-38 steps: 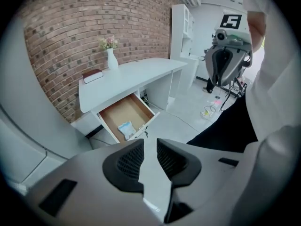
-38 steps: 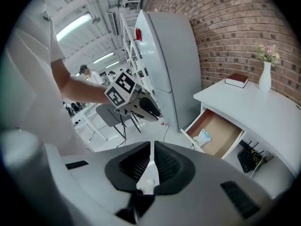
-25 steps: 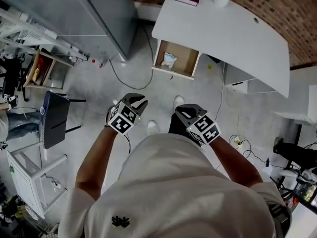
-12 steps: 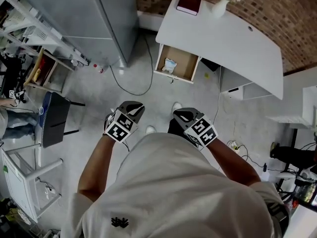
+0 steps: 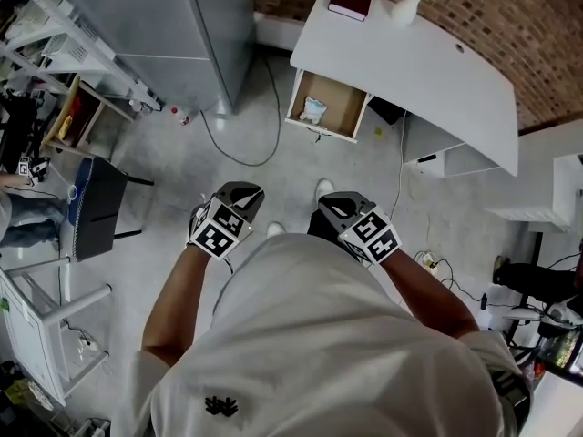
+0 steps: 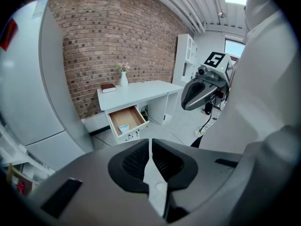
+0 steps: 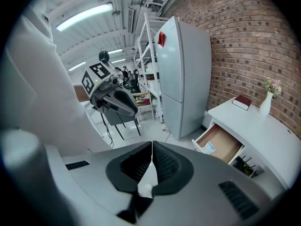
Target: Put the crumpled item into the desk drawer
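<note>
The white desk (image 5: 428, 62) stands against the brick wall, and its wooden drawer (image 5: 339, 112) is pulled open. A pale crumpled item (image 5: 312, 109) lies inside the drawer at its left end. It also shows in the left gripper view (image 6: 123, 128) and the right gripper view (image 7: 209, 147). My left gripper (image 5: 243, 190) and right gripper (image 5: 336, 206) are held close to the torso, well back from the desk. Both are shut with nothing between the jaws, as their own views show for the left gripper (image 6: 150, 146) and the right gripper (image 7: 151, 150).
A grey fridge (image 5: 182, 25) stands left of the desk, with a cable (image 5: 246, 148) on the floor beside it. A dark red book (image 5: 351, 0) and a vase (image 5: 406, 5) sit on the desk. A chair (image 5: 96, 209) and shelving (image 5: 73, 121) are at the left.
The desk and open drawer have drifted slightly up and right in the head view. Both grippers stay shut near the torso.
</note>
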Demonstrator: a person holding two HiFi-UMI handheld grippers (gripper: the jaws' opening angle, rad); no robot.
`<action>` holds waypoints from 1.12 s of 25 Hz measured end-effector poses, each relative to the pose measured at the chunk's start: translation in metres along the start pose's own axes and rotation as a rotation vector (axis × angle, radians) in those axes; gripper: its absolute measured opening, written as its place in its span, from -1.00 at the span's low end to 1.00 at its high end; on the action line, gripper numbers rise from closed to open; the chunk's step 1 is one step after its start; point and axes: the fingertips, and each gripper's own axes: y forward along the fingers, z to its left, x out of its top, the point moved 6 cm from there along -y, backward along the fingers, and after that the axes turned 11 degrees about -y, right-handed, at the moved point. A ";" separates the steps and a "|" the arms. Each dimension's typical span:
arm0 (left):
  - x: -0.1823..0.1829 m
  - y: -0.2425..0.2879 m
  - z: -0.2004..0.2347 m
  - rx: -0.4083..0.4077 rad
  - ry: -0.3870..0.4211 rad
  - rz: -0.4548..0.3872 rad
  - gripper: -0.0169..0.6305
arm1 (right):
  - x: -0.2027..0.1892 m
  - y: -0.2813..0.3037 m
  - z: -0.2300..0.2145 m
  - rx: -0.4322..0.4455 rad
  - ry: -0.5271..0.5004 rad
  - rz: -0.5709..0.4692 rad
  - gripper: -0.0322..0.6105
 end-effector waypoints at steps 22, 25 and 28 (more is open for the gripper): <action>-0.019 -0.012 -0.019 0.025 0.077 0.014 -0.83 | 0.002 -0.006 0.030 -0.023 -0.057 0.008 -0.81; -0.024 -0.015 -0.020 0.023 0.062 0.008 -0.83 | 0.002 -0.005 0.033 -0.020 -0.067 0.011 -0.81; -0.029 -0.018 -0.019 0.023 0.037 0.003 -0.83 | 0.004 -0.004 0.035 -0.015 -0.074 0.014 -0.81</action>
